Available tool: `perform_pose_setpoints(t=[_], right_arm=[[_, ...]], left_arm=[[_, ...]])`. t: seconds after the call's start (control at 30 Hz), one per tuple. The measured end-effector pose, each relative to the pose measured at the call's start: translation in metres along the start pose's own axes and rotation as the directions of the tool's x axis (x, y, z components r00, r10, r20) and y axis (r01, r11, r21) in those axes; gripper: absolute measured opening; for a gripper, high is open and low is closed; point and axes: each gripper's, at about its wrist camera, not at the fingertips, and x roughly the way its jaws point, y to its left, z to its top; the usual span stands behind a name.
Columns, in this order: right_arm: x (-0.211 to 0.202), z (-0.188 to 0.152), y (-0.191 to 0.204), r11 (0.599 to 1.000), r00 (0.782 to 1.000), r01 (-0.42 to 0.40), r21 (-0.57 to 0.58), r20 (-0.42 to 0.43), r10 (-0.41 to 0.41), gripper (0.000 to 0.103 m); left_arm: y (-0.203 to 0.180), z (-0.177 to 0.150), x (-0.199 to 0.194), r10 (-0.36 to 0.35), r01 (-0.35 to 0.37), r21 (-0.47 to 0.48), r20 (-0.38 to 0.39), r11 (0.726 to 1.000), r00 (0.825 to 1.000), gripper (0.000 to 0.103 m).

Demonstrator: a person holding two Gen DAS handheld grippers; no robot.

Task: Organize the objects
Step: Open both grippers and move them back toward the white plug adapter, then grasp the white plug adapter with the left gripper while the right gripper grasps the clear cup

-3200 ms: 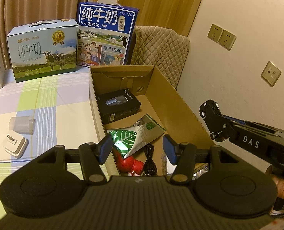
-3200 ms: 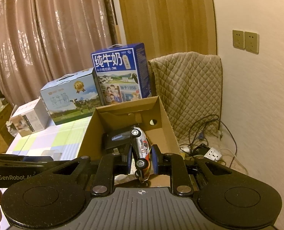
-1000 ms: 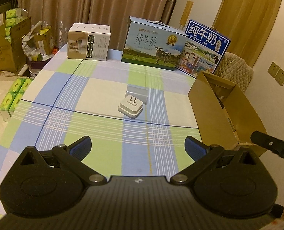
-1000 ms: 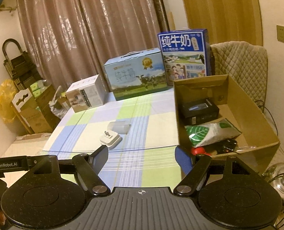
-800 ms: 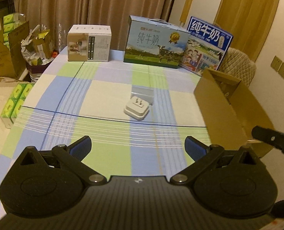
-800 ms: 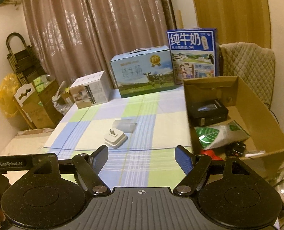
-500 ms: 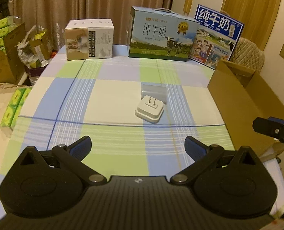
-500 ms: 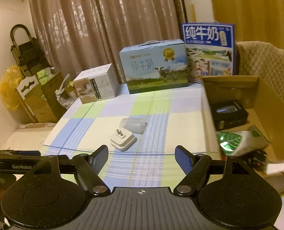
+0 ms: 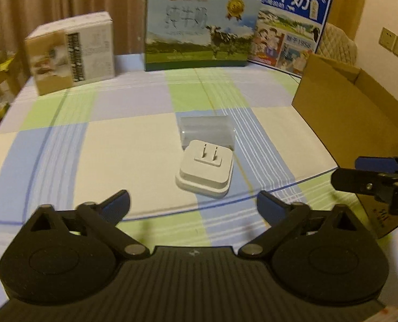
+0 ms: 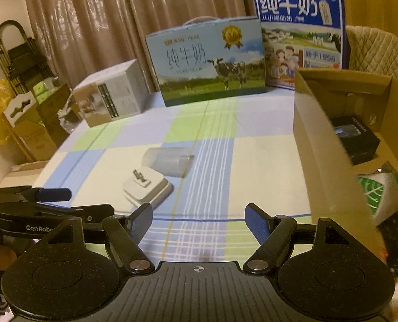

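Both tongs are spread wide with nothing in them: left gripper (image 9: 193, 206) and right gripper (image 10: 199, 221) hover over the checked table (image 9: 65, 145). White plug adapter (image 9: 205, 171) sits mid-table, prongs up, touching a clear plastic case (image 9: 207, 131), I think. Cardboard box (image 10: 322, 145) stands right.

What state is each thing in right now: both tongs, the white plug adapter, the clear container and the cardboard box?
Left tongs: open, empty, pointed at the adapter.
Right tongs: open, empty.
White plug adapter: on the tablecloth, prongs up.
Clear container: lying on its side just behind the adapter; contact unclear.
Cardboard box: open-topped, already holding a black box and a green-leaf packet.
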Motion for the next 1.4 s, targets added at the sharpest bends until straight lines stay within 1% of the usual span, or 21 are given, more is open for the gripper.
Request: perform_pose_setpoints(t=[0.1,0.23,0.33,0.4,0.43,0.5,0.53,0.6,0.67,0.77,0.83,0.93,1.03,1.1,1.2,1.4], right_arm=[[0.014,0.002,-0.002,1.0,1.0,0.0,-0.008,-0.005,0.0,0.074],[0.026,0.004,-0.004,1.0,1.0,0.007,-0.02,-0.001,-0.007,0.074],[0.034,0.004,-0.006,1.0,1.0,0.014,-0.014,-0.008,-0.014,0.074],[0.038,0.005,-0.006,1.0,1.0,0.012,-0.013,-0.01,-0.012,0.074],[0.039,0.005,-0.006,1.0,1.0,0.011,-0.014,-0.008,-0.011,0.074],[0.041,0.005,-0.006,1.0,1.0,0.014,-0.018,-0.007,-0.014,0.074],[0.043,0.006,-0.006,1.0,1.0,0.017,-0.019,-0.007,-0.017,0.074],[0.047,0.006,-0.007,1.0,1.0,0.023,-0.017,-0.009,-0.023,0.074],[0.05,0.007,-0.006,0.999,1.0,0.026,-0.019,-0.01,-0.027,0.074],[0.053,0.008,-0.005,0.999,1.0,0.029,-0.022,-0.008,-0.029,0.074],[0.055,0.008,-0.001,0.999,1.0,0.025,-0.03,-0.007,-0.025,0.074],[0.062,0.01,0.007,0.999,1.0,0.018,-0.049,-0.001,-0.018,0.074],[0.076,0.013,0.018,0.998,1.0,0.008,-0.066,0.005,-0.008,0.074],[0.088,0.016,0.027,0.997,1.0,0.008,-0.074,0.014,-0.007,0.074],[0.107,0.02,0.04,0.997,1.0,0.004,-0.072,0.025,-0.002,0.074],[0.143,0.022,0.068,0.987,0.997,0.053,-0.151,0.071,-0.043,0.074]], left_arm=[[0.003,0.007,0.021,-0.026,0.026,0.018,-0.014,1.0,1.0,0.085],[-0.003,0.011,0.044,-0.057,0.058,0.064,-0.024,0.996,0.998,0.083],[-0.009,0.013,0.06,-0.058,0.062,0.106,-0.043,0.992,0.997,0.08],[-0.011,0.014,0.068,-0.046,0.052,0.129,-0.049,0.99,0.998,0.073],[-0.012,0.015,0.072,-0.042,0.049,0.138,-0.051,0.989,0.998,0.072],[-0.011,0.016,0.076,-0.045,0.052,0.138,-0.052,0.989,0.998,0.064],[-0.01,0.016,0.077,-0.046,0.052,0.137,-0.052,0.989,0.998,0.062],[-0.008,0.016,0.078,-0.05,0.056,0.135,-0.05,0.989,0.998,0.061],[-0.006,0.016,0.075,-0.052,0.059,0.121,-0.058,0.991,0.997,0.061],[0.004,0.017,0.064,-0.032,0.038,0.087,-0.071,0.995,0.997,0.061],[0.016,0.02,0.051,-0.001,0.005,0.052,-0.064,0.999,0.998,0.06],[0.037,0.024,0.035,0.053,-0.053,0.015,-0.024,0.999,0.998,0.06],[0.06,0.027,0.03,0.091,-0.091,-0.041,-0.007,0.995,0.996,0.06],[0.074,0.027,0.028,0.094,-0.094,-0.083,-0.001,0.992,0.996,0.06],[0.085,0.029,0.025,0.107,-0.105,-0.114,0.01,0.988,0.994,0.06],[0.104,0.031,0.018,0.107,-0.099,-0.177,0.034,0.979,0.994,0.06]])
